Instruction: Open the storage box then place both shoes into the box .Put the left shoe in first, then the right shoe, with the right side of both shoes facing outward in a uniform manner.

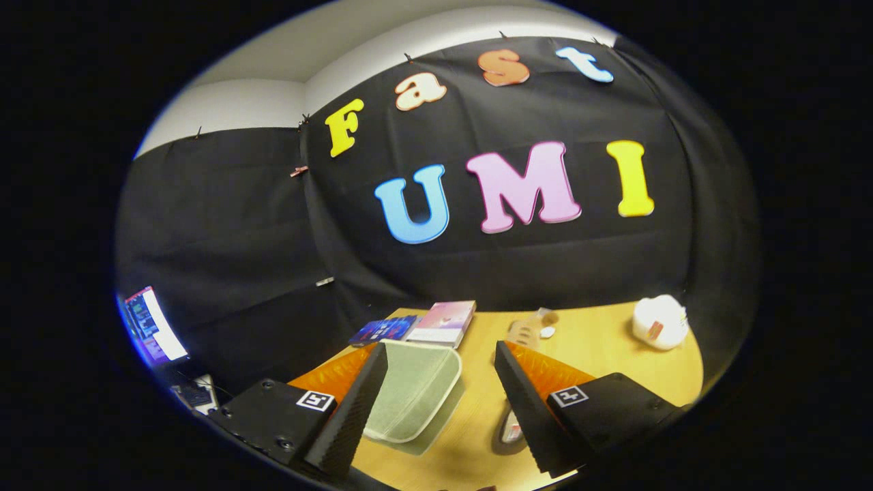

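My gripper point(440, 348) is open above a wooden table point(600, 354), and neither finger touches anything. A translucent pale-green storage box point(415, 392) with rounded corners lies on the table between the fingers, close against the left finger point(354, 409), which hides its left edge. It appears to be shut, though I cannot tell for sure. A dark-rimmed oval thing point(510, 428), perhaps a shoe, peeks out from behind the right finger point(528, 402); most of it is hidden.
Beyond the fingers, two books point(447, 320) point(383, 330) lie at the table's far edge. A small beige object point(528, 331) sits ahead of the right finger. A white rounded object point(659, 320) rests far right. A lit monitor point(151, 324) stands off to the left.
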Demonstrator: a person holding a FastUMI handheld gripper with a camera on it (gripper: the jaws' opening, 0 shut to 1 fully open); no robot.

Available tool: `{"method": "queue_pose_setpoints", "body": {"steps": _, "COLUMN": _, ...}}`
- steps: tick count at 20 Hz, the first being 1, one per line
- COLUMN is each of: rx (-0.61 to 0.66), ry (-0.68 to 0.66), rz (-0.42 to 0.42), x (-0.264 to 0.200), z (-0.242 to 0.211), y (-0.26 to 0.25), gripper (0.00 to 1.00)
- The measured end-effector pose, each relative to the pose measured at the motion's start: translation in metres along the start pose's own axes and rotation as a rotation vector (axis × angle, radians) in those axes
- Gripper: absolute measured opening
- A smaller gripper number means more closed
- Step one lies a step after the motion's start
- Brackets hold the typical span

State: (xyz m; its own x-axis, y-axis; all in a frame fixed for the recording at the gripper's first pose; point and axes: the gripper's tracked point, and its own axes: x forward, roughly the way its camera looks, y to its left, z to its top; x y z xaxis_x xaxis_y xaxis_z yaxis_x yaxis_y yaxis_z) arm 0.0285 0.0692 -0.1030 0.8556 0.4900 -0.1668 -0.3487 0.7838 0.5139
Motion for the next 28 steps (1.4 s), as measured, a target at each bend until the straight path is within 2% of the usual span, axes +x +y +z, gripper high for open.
{"method": "queue_pose_setpoints", "body": {"steps": 2, "rx": 0.108, "ry": 0.074, "rz": 0.074, "x": 0.013, "z": -0.03, "y": -0.008, "gripper": 0.98}}
{"method": "queue_pose_setpoints", "body": {"steps": 5, "rx": 0.353, "ry": 0.169, "rz": 0.177, "x": 0.02, "z": -0.069, "y": -0.017, "gripper": 0.98}}
{"method": "queue_pose_setpoints", "body": {"steps": 8, "rx": 0.577, "ry": 0.259, "rz": 0.237, "x": 0.038, "z": -0.108, "y": -0.033, "gripper": 0.98}}
{"method": "queue_pose_setpoints", "body": {"steps": 11, "rx": 0.739, "ry": 0.33, "rz": 0.291, "x": 0.056, "z": -0.139, "y": -0.038, "gripper": 0.98}}
{"method": "queue_pose_setpoints", "body": {"steps": 16, "rx": 0.907, "ry": 0.4, "rz": 0.391, "x": 0.08, "z": -0.169, "y": -0.021, "gripper": 0.97}}
{"method": "queue_pose_setpoints", "body": {"steps": 20, "rx": 0.957, "ry": 0.457, "rz": 0.412, "x": 0.088, "z": -0.192, "y": -0.007, "gripper": 0.96}}
{"method": "queue_pose_setpoints", "body": {"steps": 25, "rx": 1.047, "ry": 0.473, "rz": 0.461, "x": 0.094, "z": -0.199, "y": 0.01, "gripper": 0.95}}
{"method": "queue_pose_setpoints", "body": {"steps": 26, "rx": 1.075, "ry": 0.479, "rz": 0.473, "x": 0.095, "z": -0.199, "y": 0.013, "gripper": 0.79}}
{"method": "queue_pose_setpoints", "body": {"steps": 27, "rx": 1.085, "ry": 0.478, "rz": 0.481, "x": 0.094, "z": -0.2, "y": 0.016, "gripper": 0.77}}
{"method": "queue_pose_setpoints", "body": {"steps": 28, "rx": 1.091, "ry": 0.48, "rz": 0.483, "x": 0.094, "z": -0.204, "y": 0.017, "gripper": 0.66}}
